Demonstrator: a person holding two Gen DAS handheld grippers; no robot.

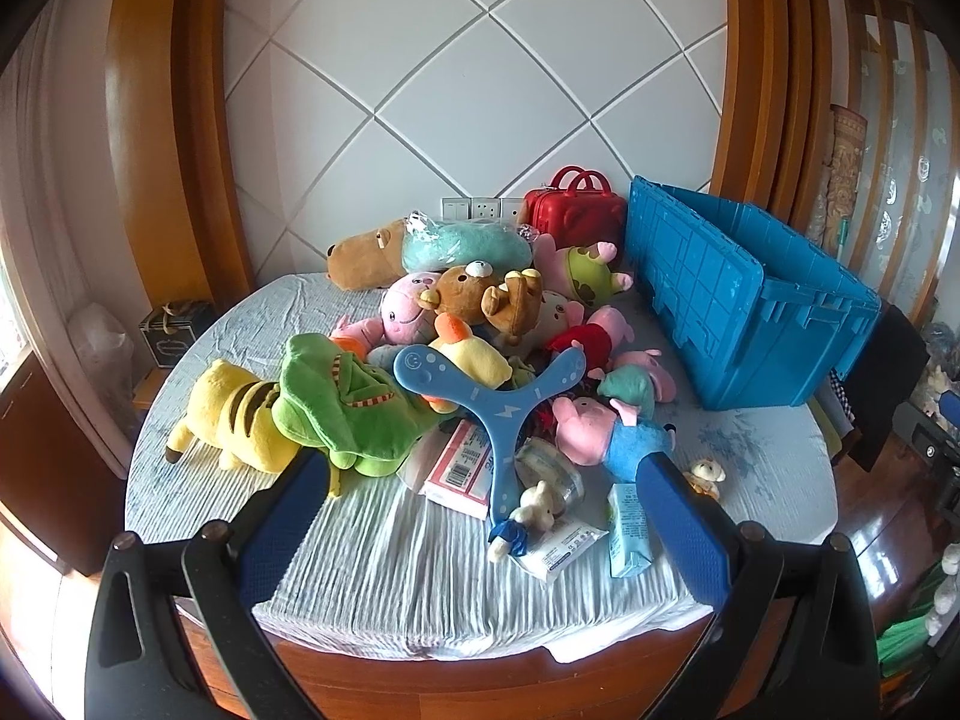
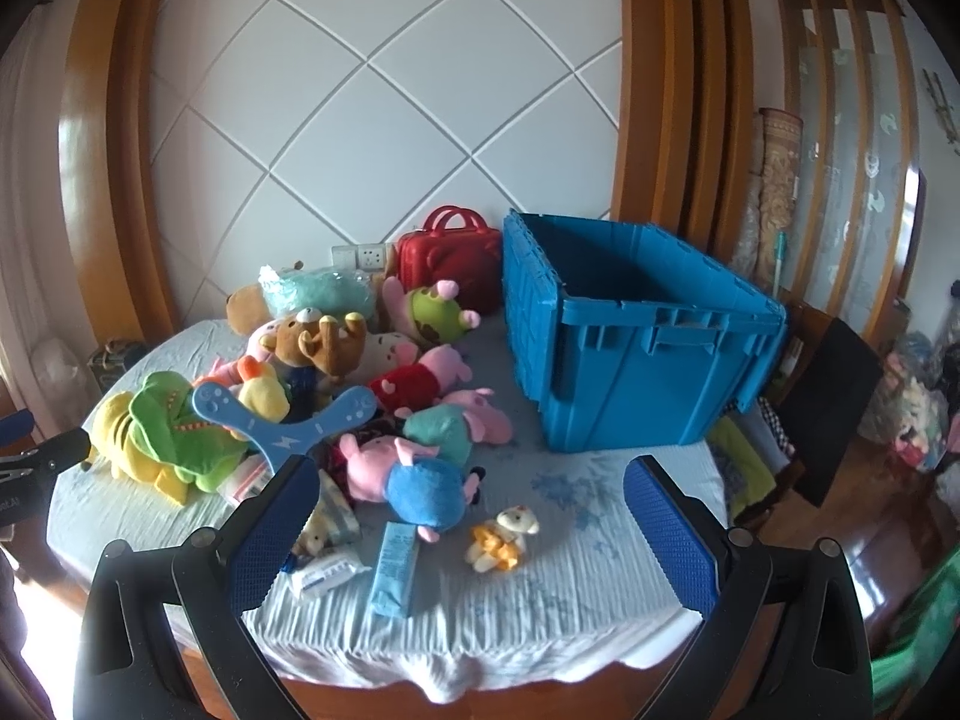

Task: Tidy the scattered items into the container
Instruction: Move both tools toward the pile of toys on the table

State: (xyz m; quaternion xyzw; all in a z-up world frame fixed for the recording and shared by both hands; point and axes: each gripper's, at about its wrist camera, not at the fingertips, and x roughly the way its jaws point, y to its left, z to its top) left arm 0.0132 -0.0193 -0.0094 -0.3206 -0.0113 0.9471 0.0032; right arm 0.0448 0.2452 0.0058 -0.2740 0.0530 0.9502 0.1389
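While both pairs of fingers (image 1: 480, 516) (image 2: 474, 531) stand spread and empty, toys (image 1: 480, 348) lie beyond, left of the crate (image 2: 636, 354).

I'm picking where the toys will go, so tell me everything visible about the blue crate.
The blue crate is a rigid, ribbed plastic tote standing upright on the cloth-covered table, right of the toy pile. Its hinged lid flap is swung open on the toy side. The visible interior looks empty. A red case sits beside its far corner.

A: Where could a tool pass?
B: Over the bare cloth at the bench (image 2: 576, 546) front, before the blue crate (image 2: 636, 360).
A: What blocks it?
B: The plush pile (image 1: 468, 324) fills the left; a small bear (image 2: 504, 537) lies alone.
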